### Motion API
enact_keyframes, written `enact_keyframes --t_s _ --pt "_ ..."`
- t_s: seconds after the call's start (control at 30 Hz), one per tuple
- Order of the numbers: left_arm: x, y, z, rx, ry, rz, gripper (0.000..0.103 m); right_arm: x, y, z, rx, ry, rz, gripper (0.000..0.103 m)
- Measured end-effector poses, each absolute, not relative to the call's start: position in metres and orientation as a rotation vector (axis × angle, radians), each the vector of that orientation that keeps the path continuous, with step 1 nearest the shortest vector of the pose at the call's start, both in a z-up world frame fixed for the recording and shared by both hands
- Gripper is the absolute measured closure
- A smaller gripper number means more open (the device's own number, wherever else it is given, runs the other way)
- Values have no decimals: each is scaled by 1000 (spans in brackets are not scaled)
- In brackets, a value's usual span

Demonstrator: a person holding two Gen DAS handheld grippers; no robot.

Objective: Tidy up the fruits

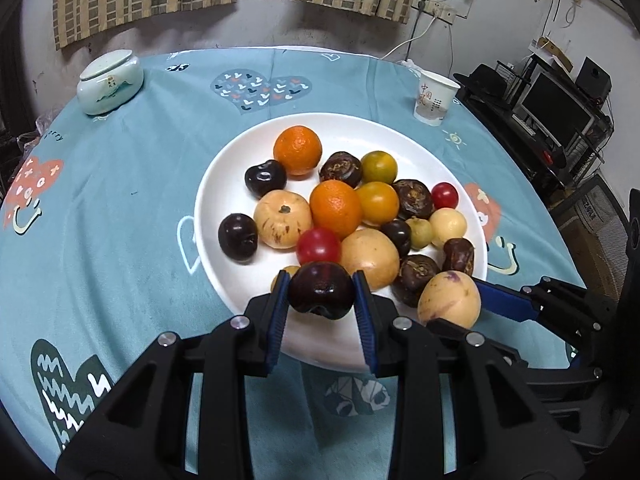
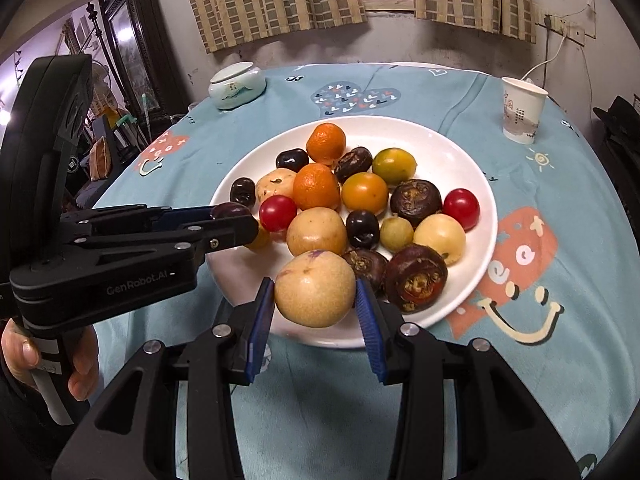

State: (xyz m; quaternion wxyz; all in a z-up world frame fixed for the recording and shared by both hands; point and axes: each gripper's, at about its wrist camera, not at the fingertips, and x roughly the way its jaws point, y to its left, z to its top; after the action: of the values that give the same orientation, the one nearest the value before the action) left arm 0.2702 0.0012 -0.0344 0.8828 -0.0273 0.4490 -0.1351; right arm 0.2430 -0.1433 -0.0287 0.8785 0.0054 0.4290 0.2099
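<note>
A white plate on the blue tablecloth holds several fruits: oranges, red tomatoes, dark plums, brown water chestnuts and pale yellow fruits. My left gripper is shut on a dark purple plum over the plate's near rim. It also shows from the side in the right wrist view as the left gripper, with the plum at its tips. My right gripper is shut on a pale yellow fruit above the near rim; that yellow fruit appears at the right of the left wrist view.
A lidded ceramic jar stands at the table's far left. A paper cup stands at the far right. Shelves with electronics lie beyond the right edge. A hand grips the left handle.
</note>
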Motion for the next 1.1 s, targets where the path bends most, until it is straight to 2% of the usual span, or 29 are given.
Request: enact_keyframes --t_s 0.07,0.1,0.13,0.17,0.23,0.27,0.33,0.4,0.47,0.53,0.67,1.1 --pt "273 2 -34 -60 937 -271 69 245 -141 -29 6 880 442 61" --pt "275 2 -34 -68 937 -269 64 246 -139 -29 -1 874 447 61" --pt "277 4 -33 -84 936 -265 42 247 -137 -30 -8 874 448 59" --pt "277 6 -29 -95 921 -252 32 249 -135 -32 -19 871 443 44" --pt "277 8 -23 -101 898 -243 32 247 -135 -30 -38 825 417 24" --pt "278 9 -21 -105 898 -245 32 246 -135 -29 -48 806 405 18" --pt "278 12 -17 -115 895 -241 27 246 -137 -27 -54 801 396 14" --pt "273 15 -12 -115 882 -226 18 243 -139 -23 -52 797 399 13" --pt "262 15 -5 -101 841 -198 6 237 -140 -18 -63 798 398 7" --pt "248 14 2 -70 786 -160 3 229 -141 -15 -69 802 408 1" --pt "214 10 8 11 717 -85 2 205 -149 -15 -71 822 335 1" --pt "103 -16 10 28 707 -155 2 107 -182 3 -73 774 137 1"
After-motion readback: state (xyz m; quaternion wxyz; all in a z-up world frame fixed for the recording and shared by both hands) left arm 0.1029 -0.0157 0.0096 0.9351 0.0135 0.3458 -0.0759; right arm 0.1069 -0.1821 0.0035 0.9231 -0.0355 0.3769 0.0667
